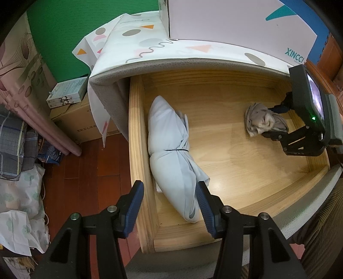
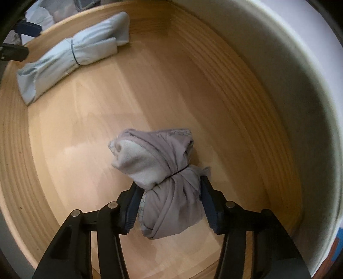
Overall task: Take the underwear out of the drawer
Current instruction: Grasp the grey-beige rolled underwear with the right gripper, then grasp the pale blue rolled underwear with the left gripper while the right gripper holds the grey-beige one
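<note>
An open wooden drawer (image 1: 246, 171) holds two tied bundles of underwear. A pale blue bundle (image 1: 171, 154) lies along the drawer's left wall; it also shows in the right wrist view (image 2: 70, 53). A grey bundle (image 1: 262, 122) lies at the right. My right gripper (image 2: 169, 188) is shut on the grey bundle (image 2: 163, 182), bound by a thin black band; it shows in the left wrist view (image 1: 276, 122). My left gripper (image 1: 169, 188) is open, its fingers straddling the drawer's left wall and the near end of the blue bundle.
A patterned cloth (image 1: 139, 47) covers the cabinet top above the drawer, with a white box (image 1: 235, 19) on it. Left of the drawer are wooden floor (image 1: 96, 161), cardboard boxes (image 1: 81, 122), a pink curtain (image 1: 27, 103) and bags (image 1: 19, 203).
</note>
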### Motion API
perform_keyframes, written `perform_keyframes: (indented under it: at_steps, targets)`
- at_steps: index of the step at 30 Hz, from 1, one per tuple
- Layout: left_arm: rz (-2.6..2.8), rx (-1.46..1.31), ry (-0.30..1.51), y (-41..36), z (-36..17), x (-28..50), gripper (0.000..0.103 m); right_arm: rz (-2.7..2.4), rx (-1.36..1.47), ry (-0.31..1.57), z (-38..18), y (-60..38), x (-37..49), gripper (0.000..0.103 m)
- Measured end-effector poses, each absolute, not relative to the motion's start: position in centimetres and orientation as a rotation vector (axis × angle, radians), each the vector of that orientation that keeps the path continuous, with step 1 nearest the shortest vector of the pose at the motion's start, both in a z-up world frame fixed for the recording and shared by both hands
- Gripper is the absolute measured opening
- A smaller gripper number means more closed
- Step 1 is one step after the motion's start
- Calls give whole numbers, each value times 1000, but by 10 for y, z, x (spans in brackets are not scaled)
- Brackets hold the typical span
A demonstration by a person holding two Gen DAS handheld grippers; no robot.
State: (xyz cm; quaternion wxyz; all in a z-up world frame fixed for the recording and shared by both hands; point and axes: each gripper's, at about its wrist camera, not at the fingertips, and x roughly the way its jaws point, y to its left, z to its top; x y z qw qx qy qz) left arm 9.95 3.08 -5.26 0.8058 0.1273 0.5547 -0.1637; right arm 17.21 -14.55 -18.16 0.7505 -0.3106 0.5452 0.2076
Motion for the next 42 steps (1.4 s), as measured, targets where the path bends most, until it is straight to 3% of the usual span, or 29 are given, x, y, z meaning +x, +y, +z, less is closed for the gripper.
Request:
perform_keyframes:
  at_steps: [22,30,42]
  targets:
    - [-342,186,1242,29,-43,103,52,84,-256,1620,-197,-209,129,42]
    - [-334,17,1304,38,-36,115,52,14,-194,1747,-199,-213,115,42]
    - [-230,-14,1429,11,-65,148,52,7,-107,1706,-192,-243,97,42]
